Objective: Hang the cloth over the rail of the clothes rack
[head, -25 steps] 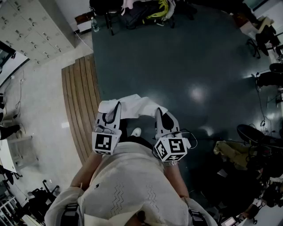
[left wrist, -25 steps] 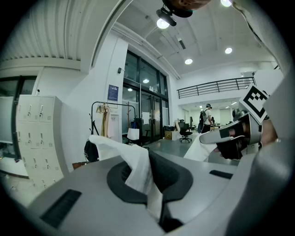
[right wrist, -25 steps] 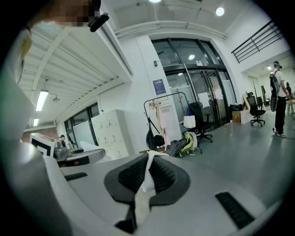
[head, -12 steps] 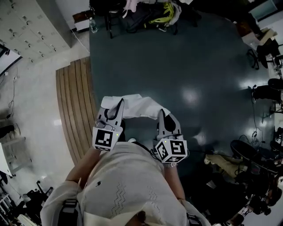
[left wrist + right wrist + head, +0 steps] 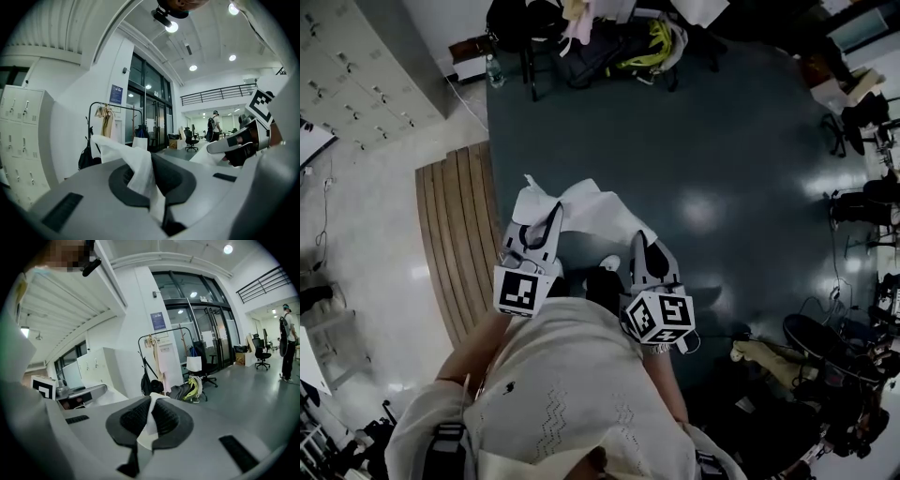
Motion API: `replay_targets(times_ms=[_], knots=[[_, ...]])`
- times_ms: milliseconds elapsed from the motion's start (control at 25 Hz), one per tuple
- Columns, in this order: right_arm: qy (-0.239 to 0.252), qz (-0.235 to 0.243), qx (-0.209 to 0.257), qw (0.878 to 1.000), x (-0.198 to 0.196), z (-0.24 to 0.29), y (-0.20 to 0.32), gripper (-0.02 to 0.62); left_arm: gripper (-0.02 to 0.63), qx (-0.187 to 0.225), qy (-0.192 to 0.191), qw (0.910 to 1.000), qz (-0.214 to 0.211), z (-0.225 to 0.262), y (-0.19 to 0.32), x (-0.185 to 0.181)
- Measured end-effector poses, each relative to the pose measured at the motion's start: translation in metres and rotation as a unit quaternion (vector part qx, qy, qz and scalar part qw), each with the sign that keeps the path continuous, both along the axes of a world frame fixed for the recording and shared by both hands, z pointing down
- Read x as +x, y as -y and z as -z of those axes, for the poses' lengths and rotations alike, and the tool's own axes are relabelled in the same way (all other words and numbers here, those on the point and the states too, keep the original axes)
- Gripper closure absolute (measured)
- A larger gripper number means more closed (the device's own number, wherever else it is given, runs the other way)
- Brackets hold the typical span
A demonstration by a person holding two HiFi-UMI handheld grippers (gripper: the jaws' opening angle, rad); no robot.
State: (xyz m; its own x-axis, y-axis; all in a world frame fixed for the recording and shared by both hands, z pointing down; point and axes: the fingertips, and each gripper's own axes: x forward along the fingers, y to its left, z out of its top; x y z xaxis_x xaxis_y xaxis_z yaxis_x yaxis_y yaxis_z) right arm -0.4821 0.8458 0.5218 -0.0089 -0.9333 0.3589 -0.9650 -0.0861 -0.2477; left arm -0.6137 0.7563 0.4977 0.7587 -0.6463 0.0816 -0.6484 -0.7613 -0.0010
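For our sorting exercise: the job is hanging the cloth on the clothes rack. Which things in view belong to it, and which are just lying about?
Job: white cloth, left gripper, right gripper, clothes rack.

Lying about: lockers, office chair, bags, bottle.

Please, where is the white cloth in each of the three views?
Head view: the cloth lies above centre, stretched between the left gripper and the right gripper.
Left gripper view: lower centre, pinched between the fingers.
Right gripper view: lower centre, pinched between the fingers.
Shared landmark: the white lockers, toward the left in every view.
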Motion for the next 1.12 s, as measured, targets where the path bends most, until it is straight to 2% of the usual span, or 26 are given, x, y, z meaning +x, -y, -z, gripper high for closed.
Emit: replay_targets(times_ms=[160, 360, 560, 760, 920, 1000, 1120], knots=[[0.003, -0.007, -0.003, 1.000, 0.026, -0.003, 0.034, 0.571, 0.591, -0.030, 0.042, 0.9986, -0.006, -0.015, 0.031, 0.017], [0.008, -0.005, 0.000, 1.000, 0.068, -0.014, 0.085, 0.571, 0.591, -0.036, 0.057, 0.9977, 0.000, -0.027, 0.068, 0.050], [0.020, 0.040, -0.002, 0.999, 0.118, -0.025, 0.156, 0.571, 0.591, -0.039, 0.078, 0.9956, 0.033, -0.032, 0.116, 0.099], [0.029, 0.082, 0.005, 0.996, 0.196, -0.015, 0.217, 0.571, 0.591, -0.032, 0.095, 0.9919, 0.078, -0.020, 0.174, 0.170], [0.025, 0.105, 0.013, 0.994, 0.267, -0.009, 0.258, 0.571, 0.591, -0.019, 0.074, 0.9911, 0.110, -0.014, 0.204, 0.222], [0.019, 0.102, 0.021, 0.994, 0.295, -0.006, 0.272, 0.571, 0.591, -0.033, 0.085, 0.9896, 0.111, -0.020, 0.212, 0.240], [0.028, 0.091, 0.028, 0.995, 0.316, -0.003, 0.281, 0.571, 0.591, -0.038, 0.091, 0.9896, 0.104, -0.021, 0.226, 0.261]])
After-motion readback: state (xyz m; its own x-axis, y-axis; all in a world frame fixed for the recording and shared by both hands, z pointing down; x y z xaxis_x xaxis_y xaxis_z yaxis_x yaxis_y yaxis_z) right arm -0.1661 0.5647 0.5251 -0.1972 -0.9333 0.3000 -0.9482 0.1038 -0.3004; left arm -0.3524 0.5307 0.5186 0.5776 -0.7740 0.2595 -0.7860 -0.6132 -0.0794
